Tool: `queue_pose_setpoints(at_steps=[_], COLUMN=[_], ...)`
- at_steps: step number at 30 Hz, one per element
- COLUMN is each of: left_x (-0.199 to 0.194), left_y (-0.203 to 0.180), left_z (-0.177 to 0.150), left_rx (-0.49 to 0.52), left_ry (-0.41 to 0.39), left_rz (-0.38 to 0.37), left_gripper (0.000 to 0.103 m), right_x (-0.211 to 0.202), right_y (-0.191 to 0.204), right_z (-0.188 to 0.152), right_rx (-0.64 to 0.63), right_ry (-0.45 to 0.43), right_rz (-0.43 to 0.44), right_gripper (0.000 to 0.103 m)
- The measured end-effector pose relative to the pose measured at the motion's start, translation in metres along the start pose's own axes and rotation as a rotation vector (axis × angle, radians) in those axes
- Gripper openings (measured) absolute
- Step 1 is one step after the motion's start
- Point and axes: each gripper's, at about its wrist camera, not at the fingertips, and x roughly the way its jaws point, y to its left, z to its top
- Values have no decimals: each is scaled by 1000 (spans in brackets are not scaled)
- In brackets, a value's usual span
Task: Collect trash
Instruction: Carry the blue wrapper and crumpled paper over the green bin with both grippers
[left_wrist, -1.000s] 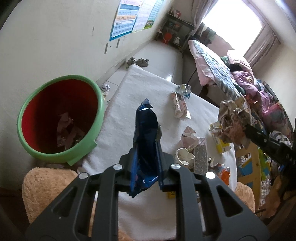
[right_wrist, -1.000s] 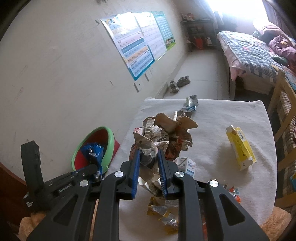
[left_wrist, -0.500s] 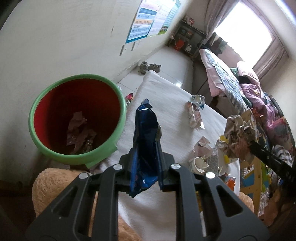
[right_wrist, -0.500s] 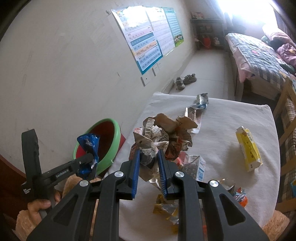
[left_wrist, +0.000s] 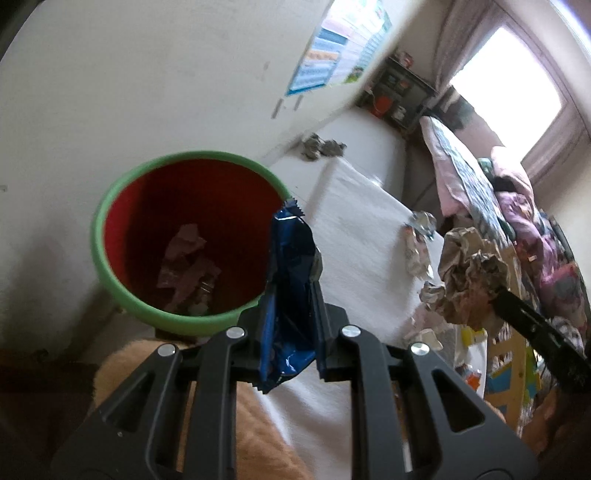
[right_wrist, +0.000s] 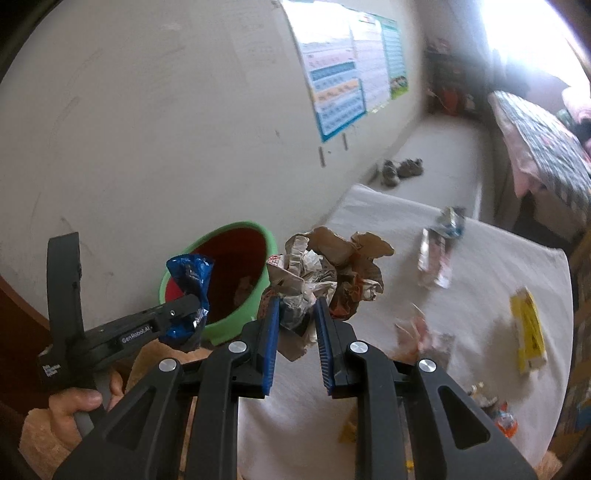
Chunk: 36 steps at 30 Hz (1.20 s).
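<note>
Both grippers have swung toward the green-rimmed red bin since a second ago. Left gripper angled down, clamped on blue wrapper, whose tip overlaps the bin's near rim. Right gripper, also angled down, pinches crumpled paper wad just beside the bin, over the white-covered table. A hand grips the left handle below the bin.

We are in a lived-in bedroom at home: a bed with a checked quilt far right, shoes by the wall, learning posters and a bright curtained window
</note>
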Motion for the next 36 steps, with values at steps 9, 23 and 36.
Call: queue_pose_setpoints(at_steps=[9, 23, 36], left_x=[-5, -5, 16], left_y=[32, 49, 57], left_z=[10, 37, 38], left_rx=[-47, -45, -53], left_ry=[-20, -70, -22], left_rz=[55, 124, 127], left_gripper=[17, 17, 17], right_x=[36, 78, 101], right_y=[33, 75, 72], right_z=[22, 41, 42], right_rx=[-82, -175, -160], right_ry=[20, 46, 95], right_rz=[49, 55, 63], right_gripper=[19, 20, 21])
